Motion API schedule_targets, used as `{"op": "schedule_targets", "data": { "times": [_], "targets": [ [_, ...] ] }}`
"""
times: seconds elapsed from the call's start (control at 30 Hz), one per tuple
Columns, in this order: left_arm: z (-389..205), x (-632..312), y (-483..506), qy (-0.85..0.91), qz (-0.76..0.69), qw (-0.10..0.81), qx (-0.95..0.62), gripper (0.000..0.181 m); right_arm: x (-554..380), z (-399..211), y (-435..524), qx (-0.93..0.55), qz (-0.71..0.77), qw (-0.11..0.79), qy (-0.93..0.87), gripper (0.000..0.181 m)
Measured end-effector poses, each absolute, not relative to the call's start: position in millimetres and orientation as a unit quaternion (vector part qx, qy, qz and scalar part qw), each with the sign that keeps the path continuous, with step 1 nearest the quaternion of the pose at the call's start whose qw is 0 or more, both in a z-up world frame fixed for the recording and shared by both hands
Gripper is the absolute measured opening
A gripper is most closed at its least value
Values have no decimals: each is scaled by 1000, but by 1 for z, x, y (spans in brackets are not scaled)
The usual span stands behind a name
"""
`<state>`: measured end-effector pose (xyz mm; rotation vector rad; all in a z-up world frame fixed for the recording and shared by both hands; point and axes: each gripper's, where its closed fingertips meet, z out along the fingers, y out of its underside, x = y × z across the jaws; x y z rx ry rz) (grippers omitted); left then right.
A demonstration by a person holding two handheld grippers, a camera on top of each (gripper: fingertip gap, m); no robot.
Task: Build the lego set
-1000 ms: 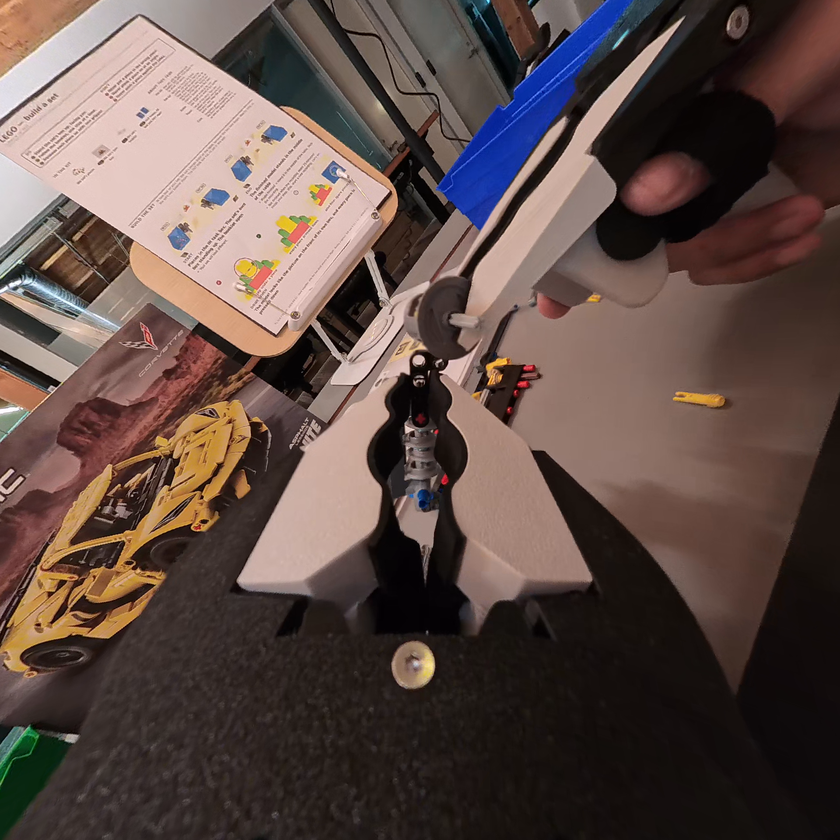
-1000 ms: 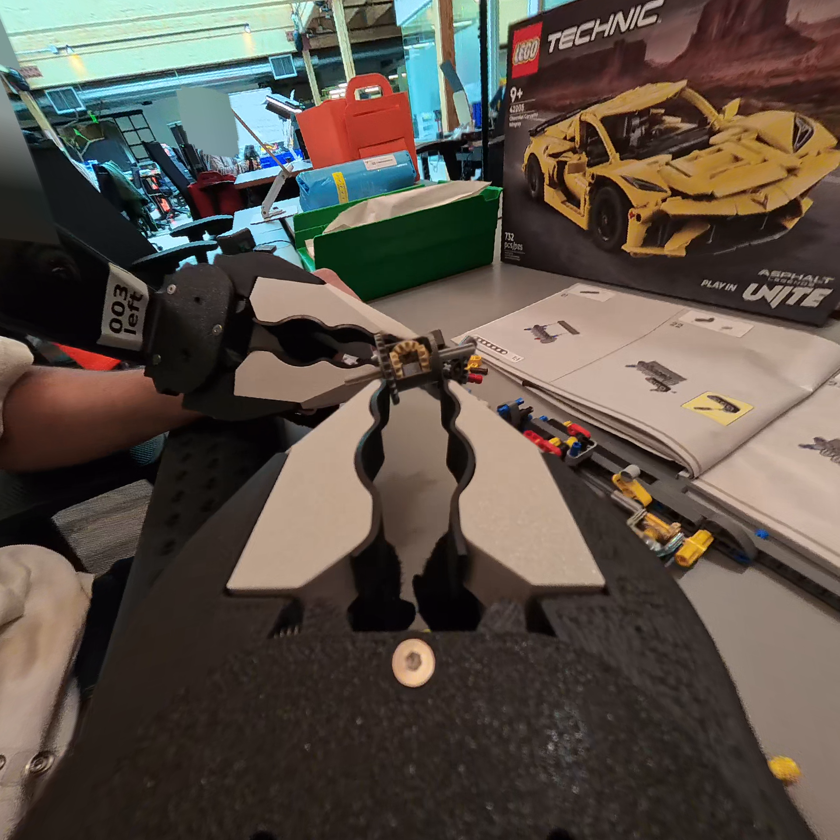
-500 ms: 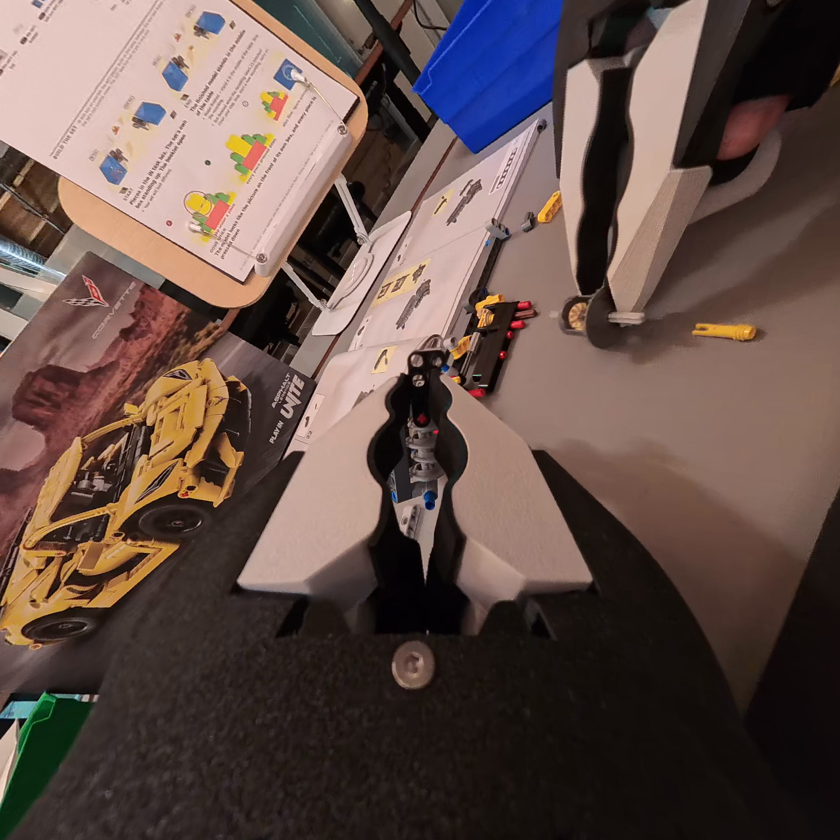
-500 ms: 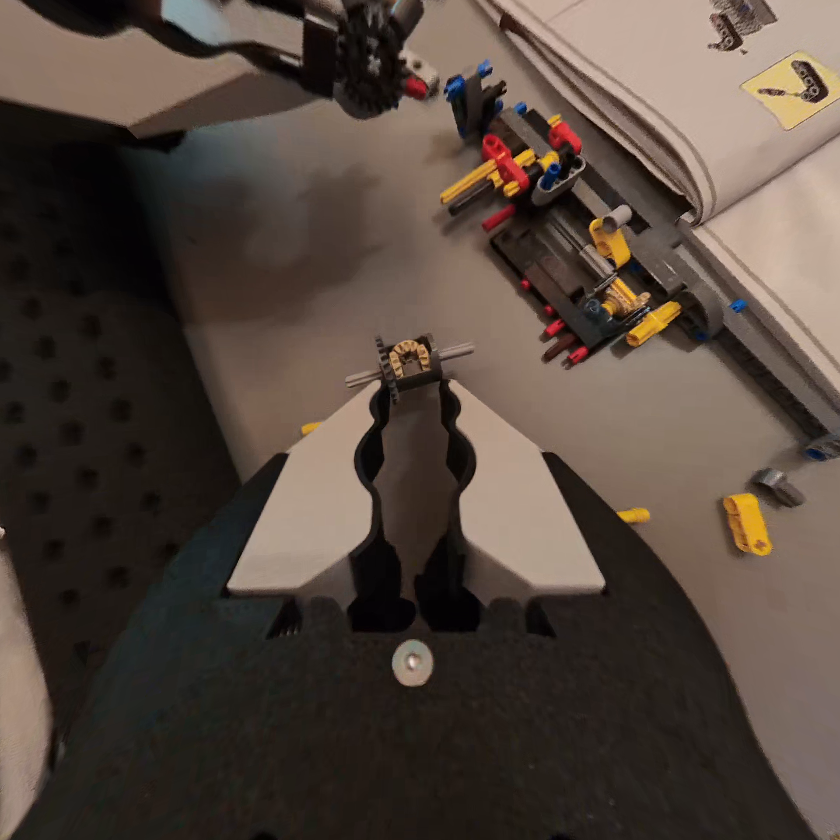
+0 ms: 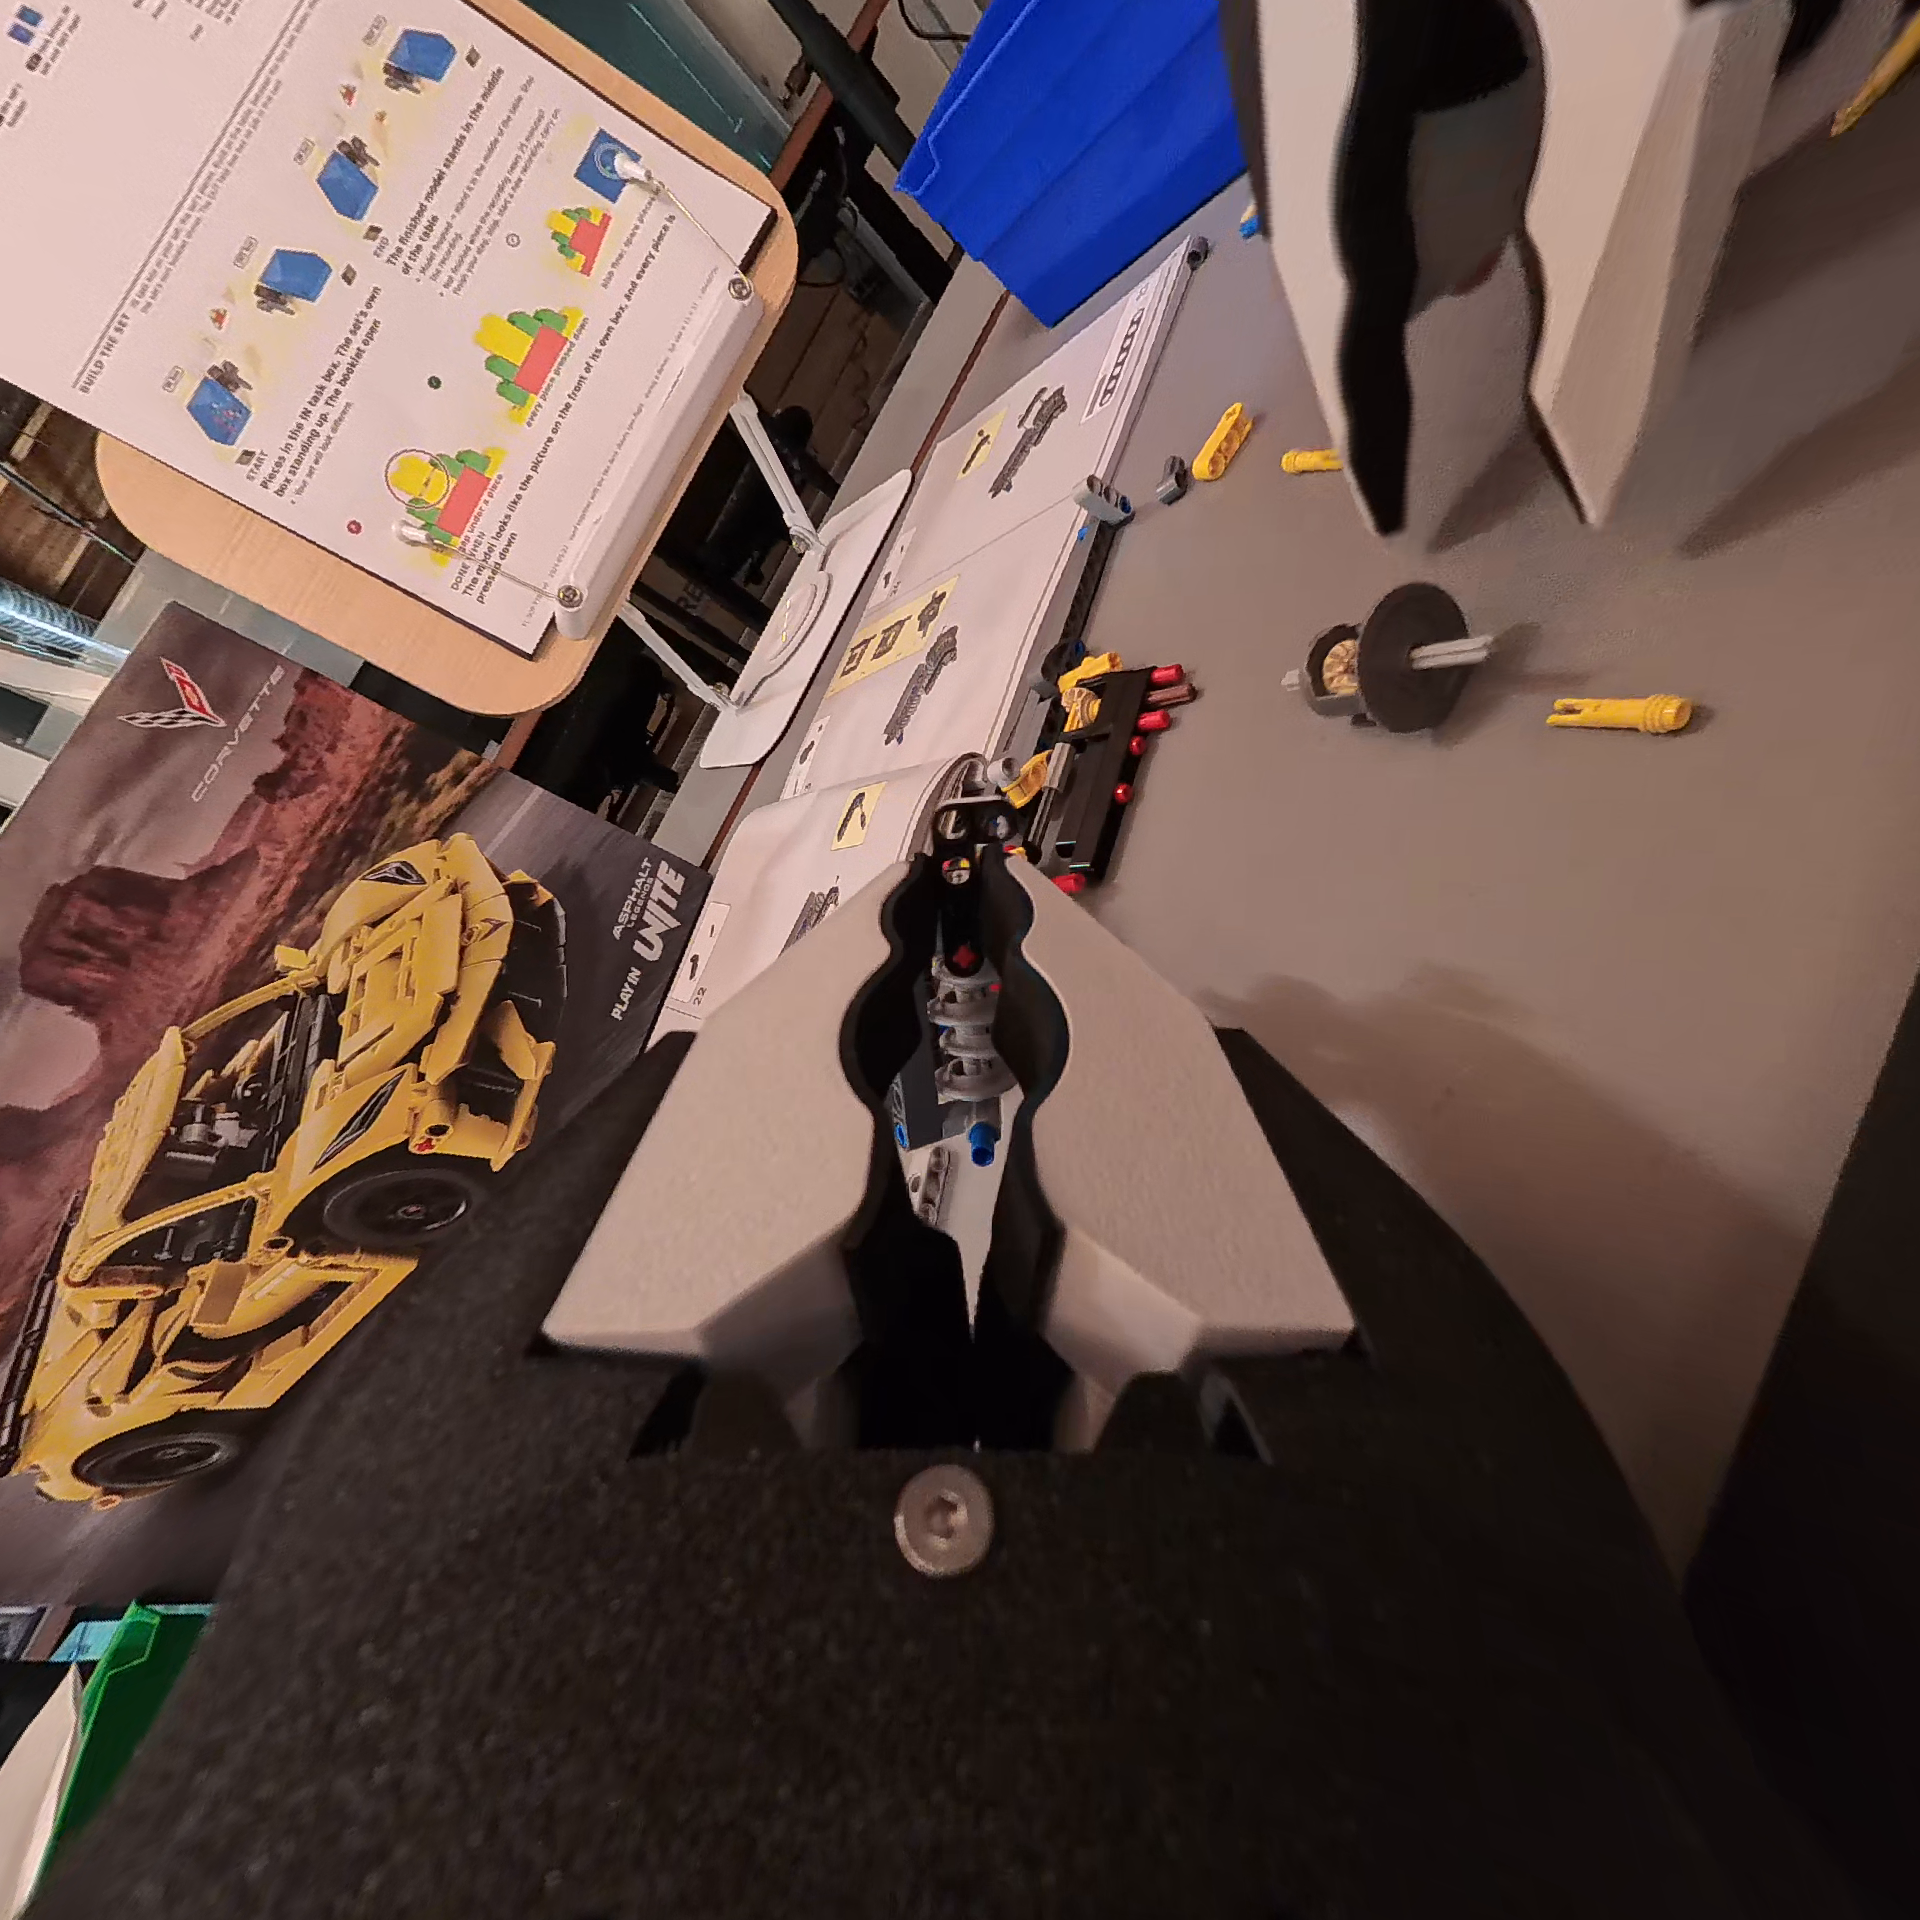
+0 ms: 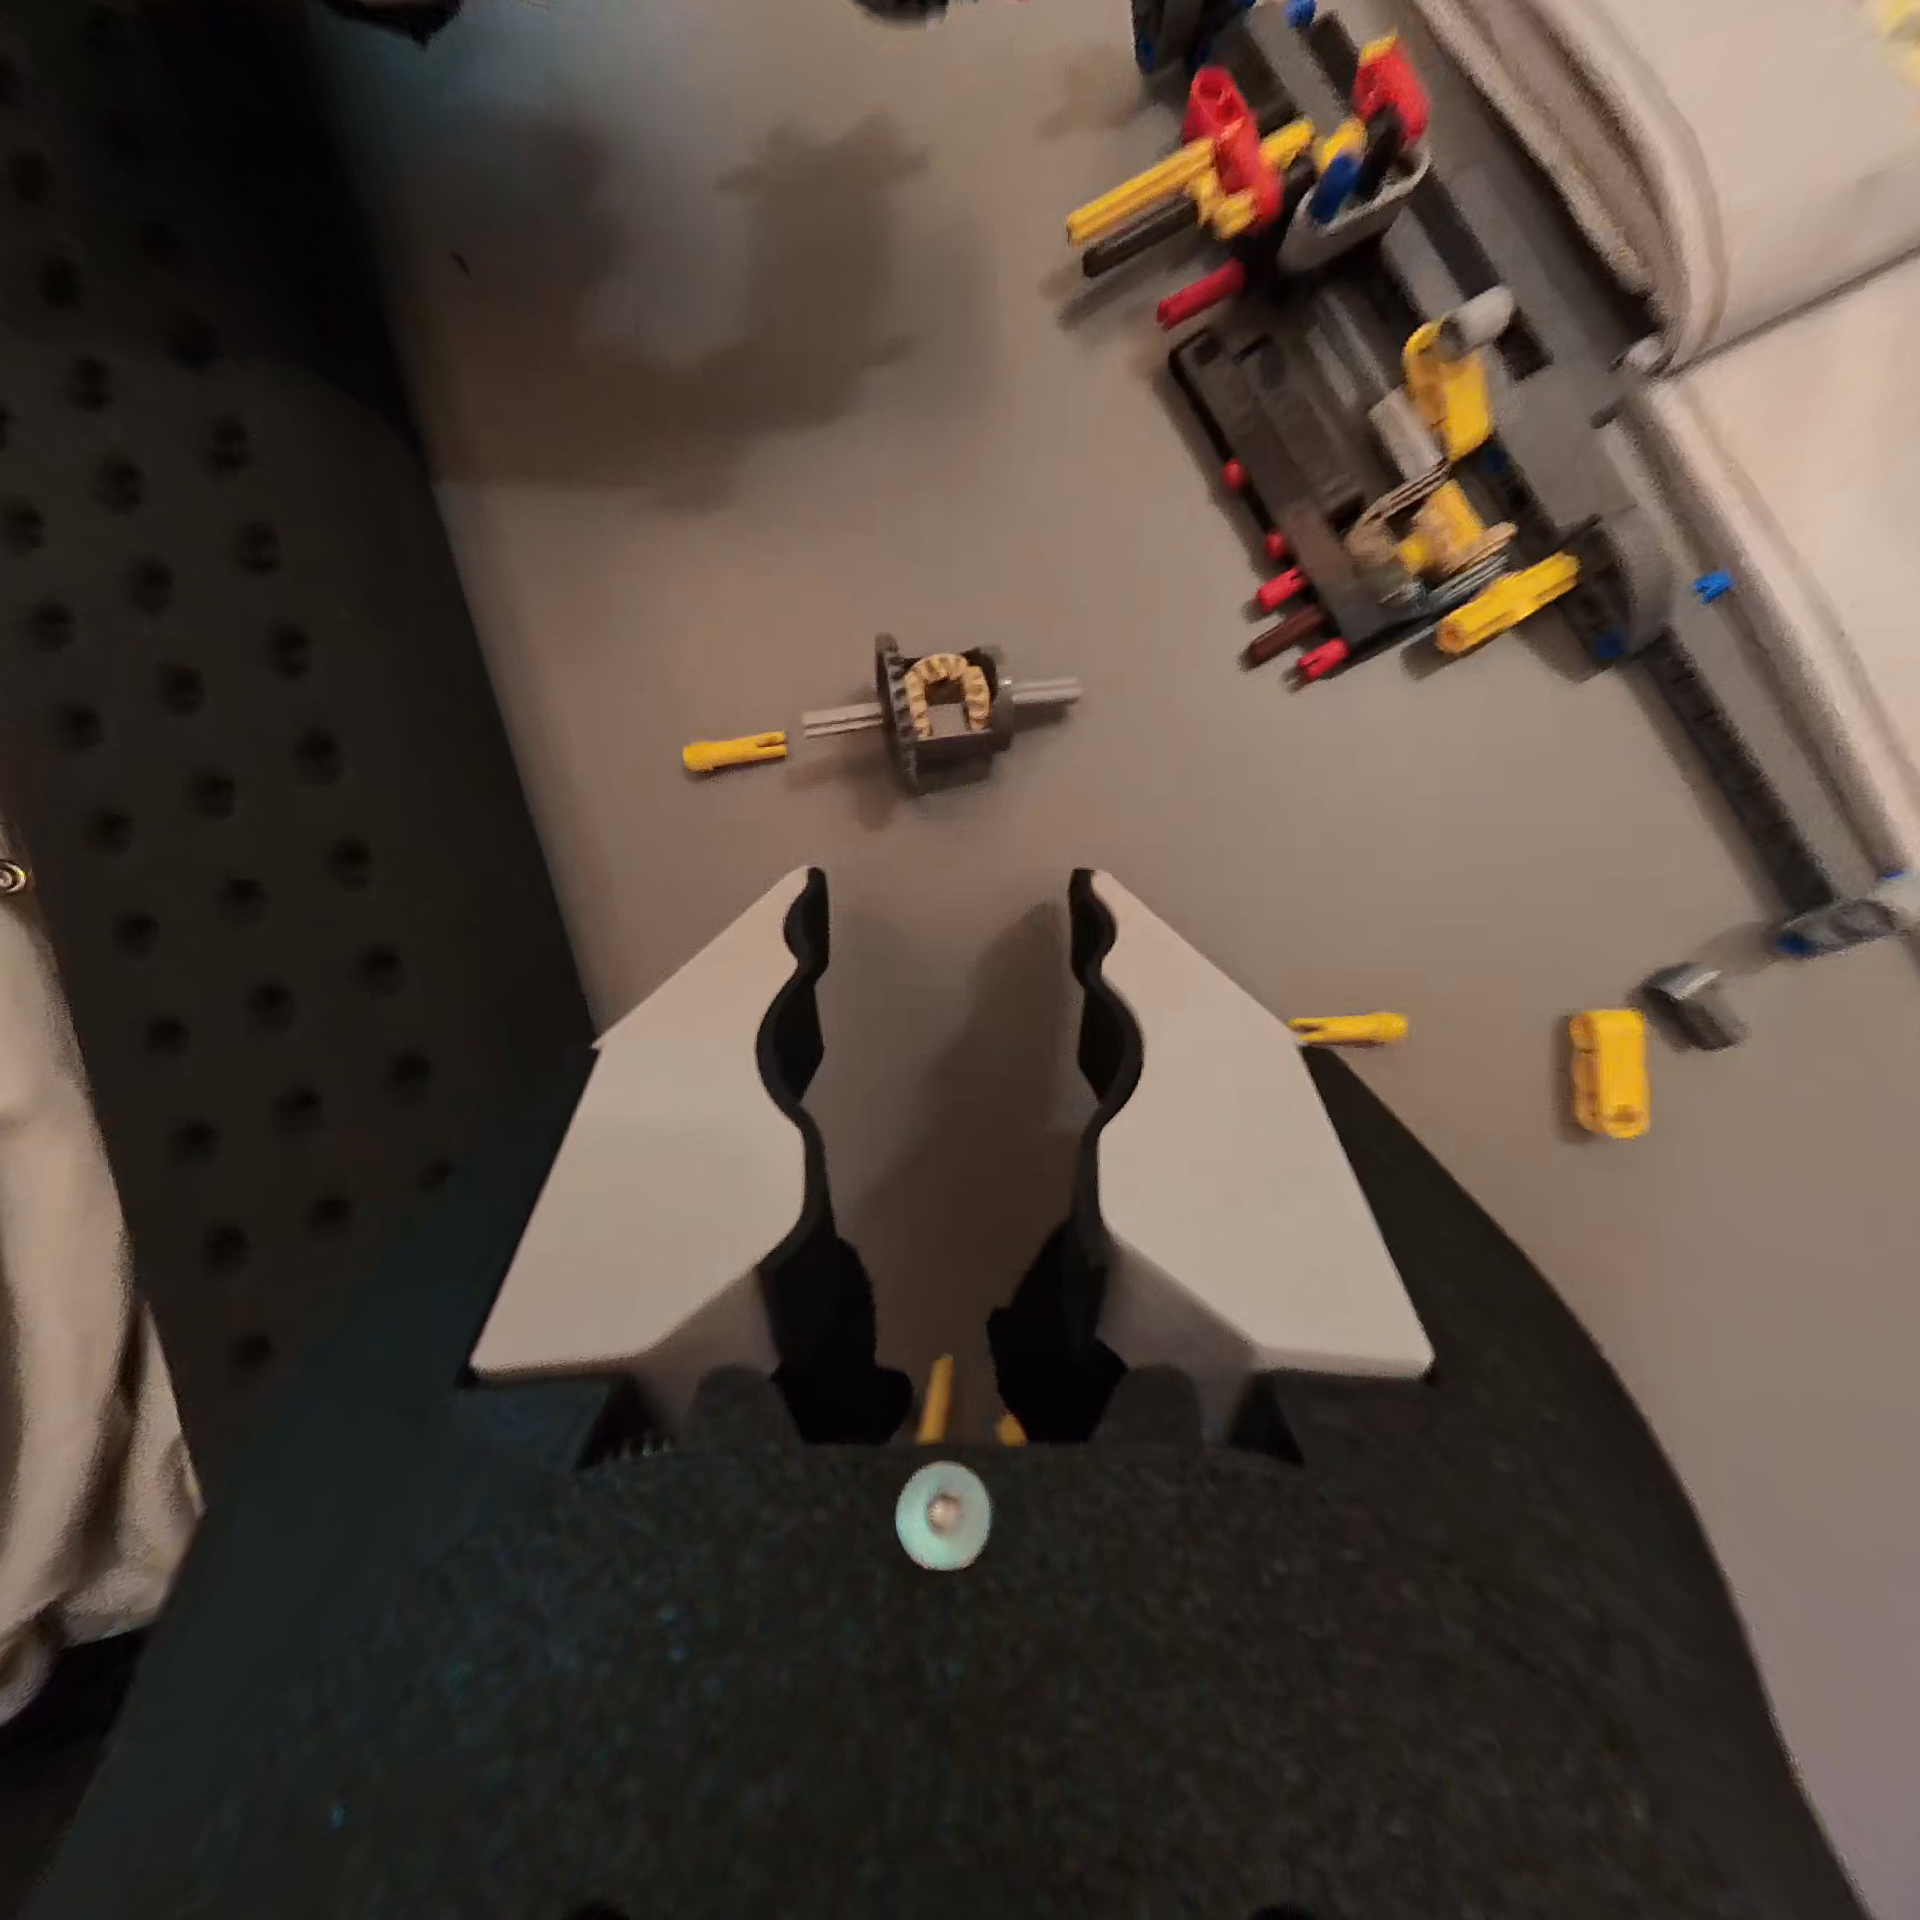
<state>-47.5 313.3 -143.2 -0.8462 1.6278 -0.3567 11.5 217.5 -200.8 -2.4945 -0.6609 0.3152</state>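
My left gripper (image 5: pixel 971 868) is shut on a slim black and grey lego sub-assembly (image 5: pixel 961 1023) with a grey spring part, red and blue pins, held above the table. My right gripper (image 6: pixel 948 883) is open and empty, just above the grey table. The differential gear assembly (image 6: pixel 935 712), a dark gear housing with tan gears on a grey axle, lies on the table just beyond its fingertips. It also shows in the left wrist view (image 5: pixel 1387 665), below the right gripper (image 5: pixel 1486 520). A partly built black chassis (image 6: pixel 1382 468) lies by the instruction booklet (image 5: pixel 987 582).
Yellow pins (image 6: pixel 732 750) (image 6: pixel 1351 1029), a yellow connector (image 6: pixel 1608 1070) and a grey piece (image 6: pixel 1694 1003) lie loose on the table. The set's box (image 5: pixel 270 1049), a clipboard with an instruction sheet (image 5: pixel 416 312), a blue bin (image 5: pixel 1070 145) and a green bin (image 5: pixel 114 1683) stand at the back. The tips of one gripper are about 12 centimeters away from the tips of the other.
My right gripper went down to the table, opened and let go of the differential gear assembly, then drew back. My left gripper kept its hold and tilted toward the table.
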Motion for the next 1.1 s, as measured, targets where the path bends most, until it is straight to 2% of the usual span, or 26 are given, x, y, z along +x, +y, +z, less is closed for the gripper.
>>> {"op": "schedule_targets", "data": {
  "times": [0.13,0.37,0.53,0.67,0.87,1.1],
  "targets": [
    [-144,-48,310,705,-151,594,-356,6,1,-181,234,-894,158,311,-281,29],
    [-146,-49,311,709,-146,592,-354,6,-11,-193,246,-891,157,281,-319,20],
    [-148,-50,309,713,-144,591,-349,6,-13,-199,248,-895,142,269,-327,3],
    [-148,-51,309,713,-144,591,-349,7,-9,-205,240,-901,139,253,-324,5],
    [-149,-51,309,715,-141,590,-348,7,-15,-172,248,-886,107,281,-352,10],
    [-150,-52,317,709,-129,591,-362,6,-39,-178,273,-878,106,201,-420,11]
  ]
}}
